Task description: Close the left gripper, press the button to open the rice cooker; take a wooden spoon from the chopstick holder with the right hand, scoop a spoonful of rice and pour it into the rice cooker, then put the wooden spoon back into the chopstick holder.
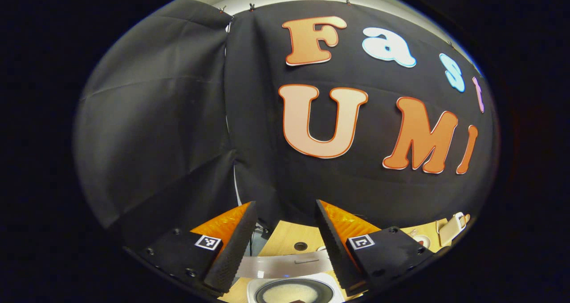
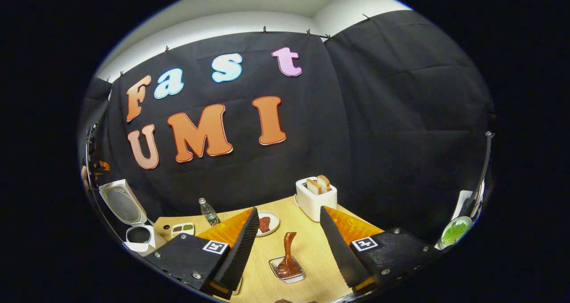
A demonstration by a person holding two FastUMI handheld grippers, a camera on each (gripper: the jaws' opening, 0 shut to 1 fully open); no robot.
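Rice cooker open, both grippers empty above the table

Left gripper view: the left gripper [image 1: 285, 232] is spread wide and holds nothing; below it sits the rice cooker [image 1: 294, 289], lid up, white rice in its pot. Right gripper view: the right gripper [image 2: 288, 234] gapes wide, empty, over the wooden table [image 2: 311, 249]; the wooden spoon [image 2: 288, 254] stands in the chopstick holder [image 2: 287, 272] between its fingers, the open cooker far left, a toaster [image 2: 316, 198] behind

The rice cooker [image 2: 133, 223] is white with a grey inner lid, white rice in its pot. Pale wood-grain table [image 2: 307, 245]; reddish-brown wooden spoon [image 2: 288, 254]; white toaster [image 2: 316, 198] (golden-crusted bread); green leaves on a white plate [image 2: 454, 232].
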